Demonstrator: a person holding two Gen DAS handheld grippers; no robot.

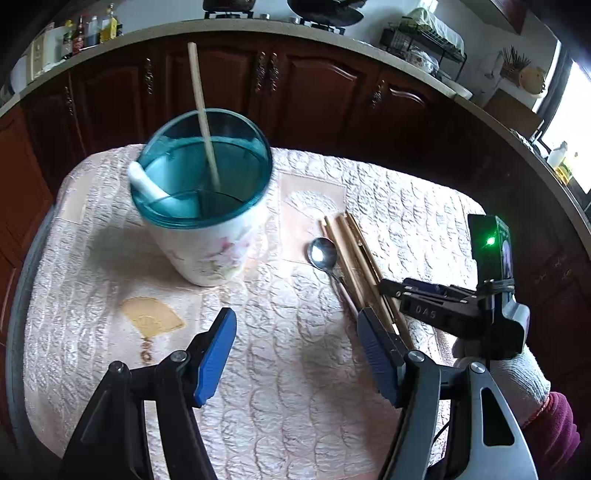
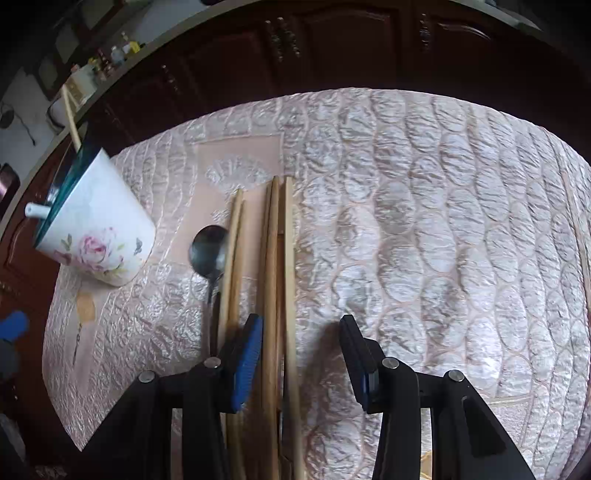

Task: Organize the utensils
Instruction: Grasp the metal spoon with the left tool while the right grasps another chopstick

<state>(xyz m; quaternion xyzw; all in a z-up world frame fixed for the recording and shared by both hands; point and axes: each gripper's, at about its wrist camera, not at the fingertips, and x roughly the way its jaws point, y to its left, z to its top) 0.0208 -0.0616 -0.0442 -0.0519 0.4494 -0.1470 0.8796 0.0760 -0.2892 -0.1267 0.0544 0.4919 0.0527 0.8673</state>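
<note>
A white floral utensil holder with a teal rim stands on the quilted table; it holds one wooden chopstick and a white spoon. It also shows in the right wrist view. Several wooden chopsticks and a metal spoon lie to its right. My left gripper is open and empty above the cloth. My right gripper is open, low over the chopsticks, with two of them between its fingers. The metal spoon lies left of them.
The table is covered by a pink-white quilted cloth. Dark wooden cabinets stand behind it, under a counter with bottles and a dish rack. The right gripper's body shows at the left view's right side.
</note>
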